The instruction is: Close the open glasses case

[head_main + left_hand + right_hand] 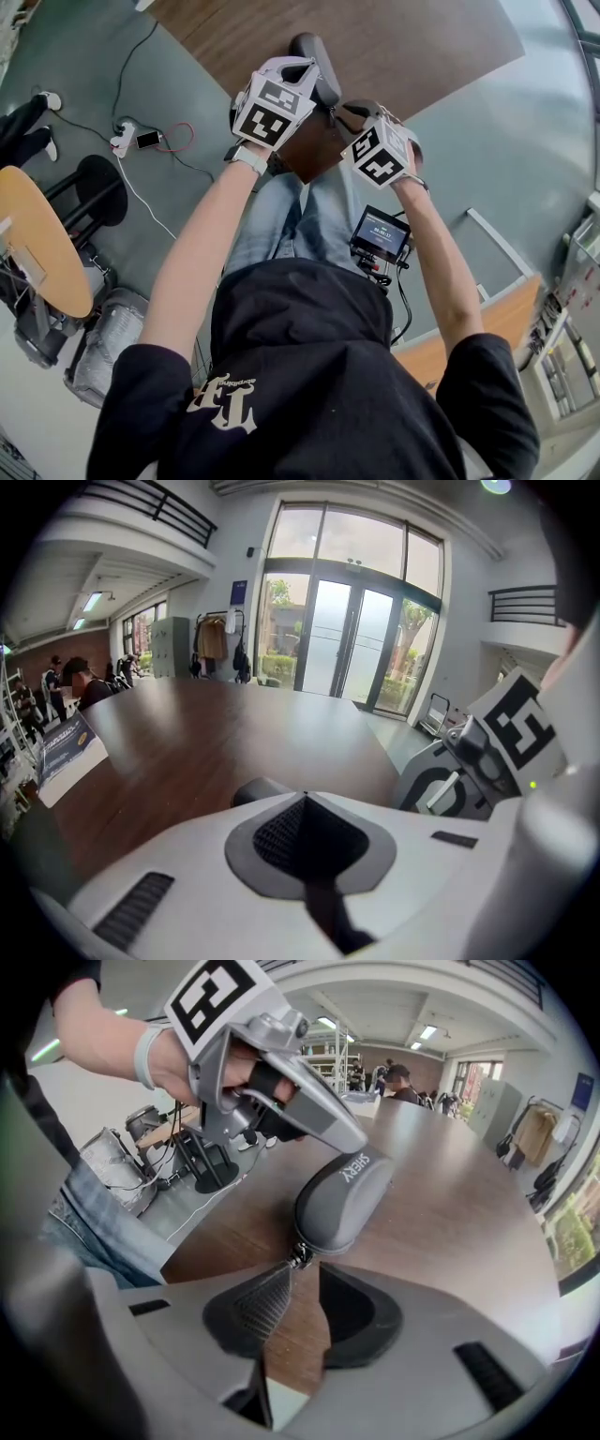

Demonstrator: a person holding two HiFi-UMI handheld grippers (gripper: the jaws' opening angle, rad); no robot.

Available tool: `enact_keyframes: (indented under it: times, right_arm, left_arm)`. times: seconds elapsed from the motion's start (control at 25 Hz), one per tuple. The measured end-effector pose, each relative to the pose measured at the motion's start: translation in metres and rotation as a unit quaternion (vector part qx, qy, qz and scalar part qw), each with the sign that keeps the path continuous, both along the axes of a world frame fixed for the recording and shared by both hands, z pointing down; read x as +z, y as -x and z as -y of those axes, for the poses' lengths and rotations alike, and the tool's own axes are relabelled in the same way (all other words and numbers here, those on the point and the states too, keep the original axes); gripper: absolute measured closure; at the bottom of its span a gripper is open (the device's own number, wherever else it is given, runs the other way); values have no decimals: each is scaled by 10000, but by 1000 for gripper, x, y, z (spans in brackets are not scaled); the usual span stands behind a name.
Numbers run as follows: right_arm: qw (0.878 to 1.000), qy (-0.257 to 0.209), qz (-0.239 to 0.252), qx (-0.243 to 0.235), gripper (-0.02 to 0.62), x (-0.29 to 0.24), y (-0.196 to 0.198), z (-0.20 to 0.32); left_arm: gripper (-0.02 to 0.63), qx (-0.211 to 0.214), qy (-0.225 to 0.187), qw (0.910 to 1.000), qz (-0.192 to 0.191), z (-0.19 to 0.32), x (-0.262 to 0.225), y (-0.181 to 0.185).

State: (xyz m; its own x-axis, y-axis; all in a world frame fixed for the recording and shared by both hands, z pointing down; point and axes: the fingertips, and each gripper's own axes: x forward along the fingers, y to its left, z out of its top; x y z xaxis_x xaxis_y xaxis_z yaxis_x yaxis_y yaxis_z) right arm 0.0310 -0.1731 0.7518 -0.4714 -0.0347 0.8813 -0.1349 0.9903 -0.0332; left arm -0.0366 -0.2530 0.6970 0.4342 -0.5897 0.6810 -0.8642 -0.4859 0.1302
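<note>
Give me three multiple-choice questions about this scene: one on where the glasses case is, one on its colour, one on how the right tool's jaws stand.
1. Where does the glasses case lie?
A. on the brown table
B. on the grey floor
C. on the round orange table

2. What colour is the case?
A. red
B. dark grey
C. white

3. How do the jaws of the right tool stand?
A. shut on the case
B. shut together, empty
C. apart, clamping nothing

Answers:
1 A: the right gripper view shows the case resting on the wood-grain top.
2 B: its shell is dark grey in both the head view and the right gripper view.
3 C: bare table shows through the gap between the jaws, and the zip pull sits just past their tips.
</note>
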Motion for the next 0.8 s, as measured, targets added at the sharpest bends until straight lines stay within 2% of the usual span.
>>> enact_keyframes:
  times: [0.28,0.52,0.56,0.64,0.8]
  right_arm:
    - [9989,-293,121,343,526,-37,-17,-1]
    - [9931,-899,500,567,528,-116,1,-52]
    - [9912,-1021,586,607,539,-130,2,-58]
    - [9867,-1258,779,674,606,-156,-2,-65]
    - [9788,-1615,1000,763,606,-200,-9,-88]
  left_arm:
    - [601,343,-260,9991,-6,-22,-37,-15]
    - [601,258,-431,9985,-215,-120,-88,23]
    - [601,214,-482,9983,-262,-133,-98,27]
    - [601,136,-607,9975,-333,-151,-115,32]
    - [601,5,-884,9952,-426,-186,-149,43]
